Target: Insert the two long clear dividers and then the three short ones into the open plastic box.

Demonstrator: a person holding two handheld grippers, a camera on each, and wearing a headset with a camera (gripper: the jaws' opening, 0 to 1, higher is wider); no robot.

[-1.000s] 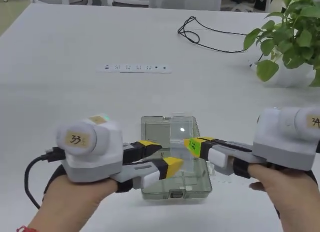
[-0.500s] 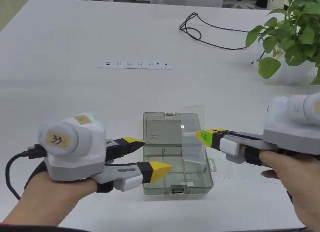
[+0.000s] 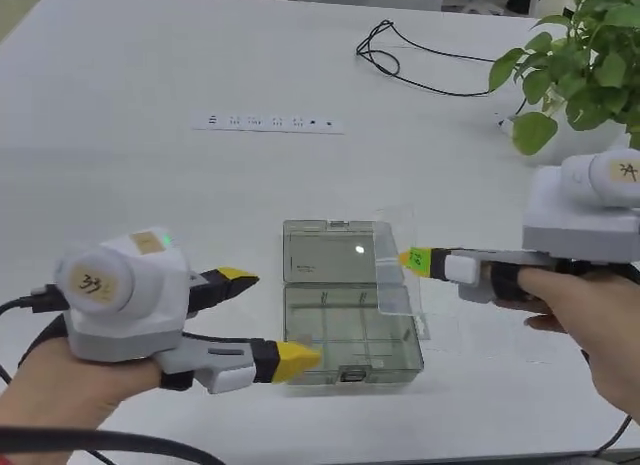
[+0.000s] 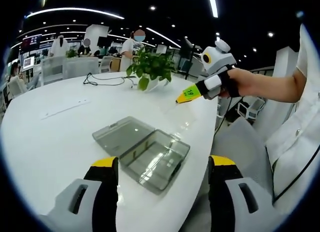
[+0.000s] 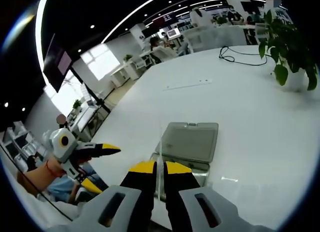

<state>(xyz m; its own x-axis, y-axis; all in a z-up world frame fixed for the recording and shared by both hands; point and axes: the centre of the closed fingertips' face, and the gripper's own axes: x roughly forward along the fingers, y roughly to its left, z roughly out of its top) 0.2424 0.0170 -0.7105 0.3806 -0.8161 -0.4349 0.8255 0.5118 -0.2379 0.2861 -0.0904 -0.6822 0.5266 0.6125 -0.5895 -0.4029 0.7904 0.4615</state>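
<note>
On bench (image 3: 150,185) centre: open plastic box (image 3: 350,320), lid flat behind | right tool (image 3: 412,260) clamped on clear divider (image 3: 396,285), over box's right edge | left tool (image 3: 270,317) wide, empty, left of box.

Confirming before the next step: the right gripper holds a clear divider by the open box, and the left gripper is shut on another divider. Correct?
Not quite. The left gripper is open and empty, its jaws wide apart in the left gripper view. The rest stands: the right gripper is shut on a clear divider by the open box.
</note>
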